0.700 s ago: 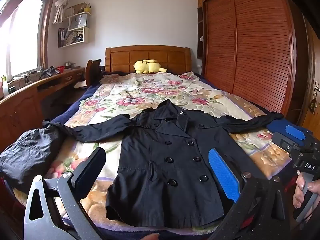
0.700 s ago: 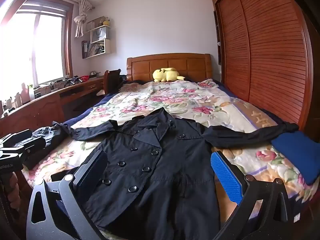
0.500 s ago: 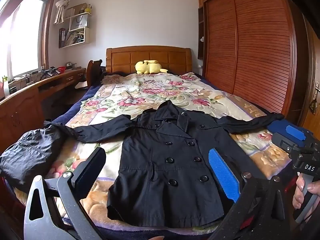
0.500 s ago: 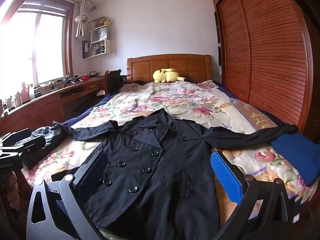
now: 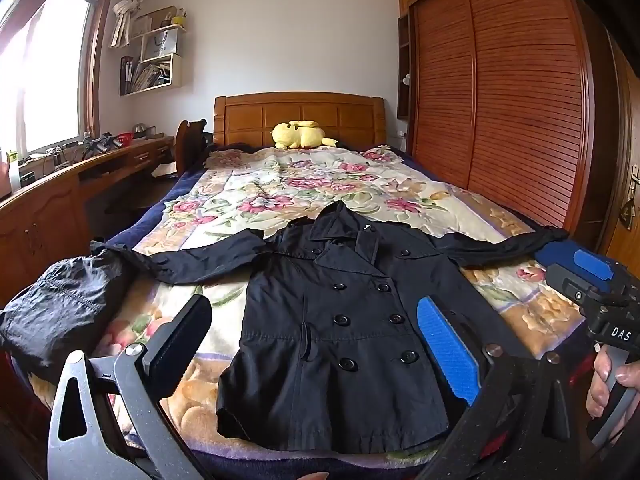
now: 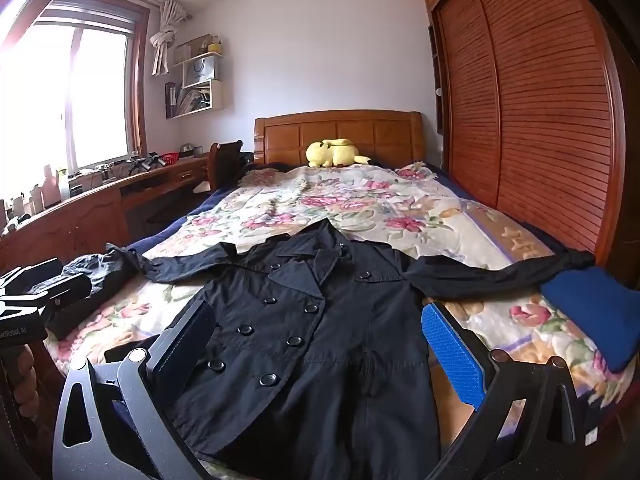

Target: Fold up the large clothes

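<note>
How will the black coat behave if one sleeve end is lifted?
Probably floppy: the black coat lies flat with soft creases, so the sleeve should drape and drag the body along. Likely light, judging by its thin fabric. The buttons may snag the floral bedspread.

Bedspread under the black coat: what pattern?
Cream bedspread with pink flowers and green leaves; clearest in the left wrist view.

left wrist — foot of bed [image 5: 256, 184], facing headboard | right wrist — same, shared coat [image 6: 320, 320]
</note>
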A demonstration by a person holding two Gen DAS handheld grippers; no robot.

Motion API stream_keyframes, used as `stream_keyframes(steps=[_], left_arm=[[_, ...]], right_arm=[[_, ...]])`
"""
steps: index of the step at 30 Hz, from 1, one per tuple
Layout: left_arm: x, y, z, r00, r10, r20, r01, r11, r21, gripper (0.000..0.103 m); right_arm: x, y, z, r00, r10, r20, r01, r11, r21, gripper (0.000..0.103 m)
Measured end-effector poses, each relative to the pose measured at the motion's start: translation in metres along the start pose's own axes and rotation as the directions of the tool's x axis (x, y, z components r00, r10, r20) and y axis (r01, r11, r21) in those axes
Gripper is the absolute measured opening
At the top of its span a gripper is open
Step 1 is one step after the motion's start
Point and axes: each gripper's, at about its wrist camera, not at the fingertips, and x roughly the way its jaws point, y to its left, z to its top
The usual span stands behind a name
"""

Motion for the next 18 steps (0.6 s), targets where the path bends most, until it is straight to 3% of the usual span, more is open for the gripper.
stream_keyframes(steps=[18], left_arm=[[0.0012, 0.0024, 0.0017, 1.0, 0.0, 0.003, 0.0, 1.0, -0.003, 0.103]], right_arm=[[-0.0045, -0.0012, -0.0003, 1.0, 0.011, 0.017, -0.011, 1.0, 0.0, 0.103]])
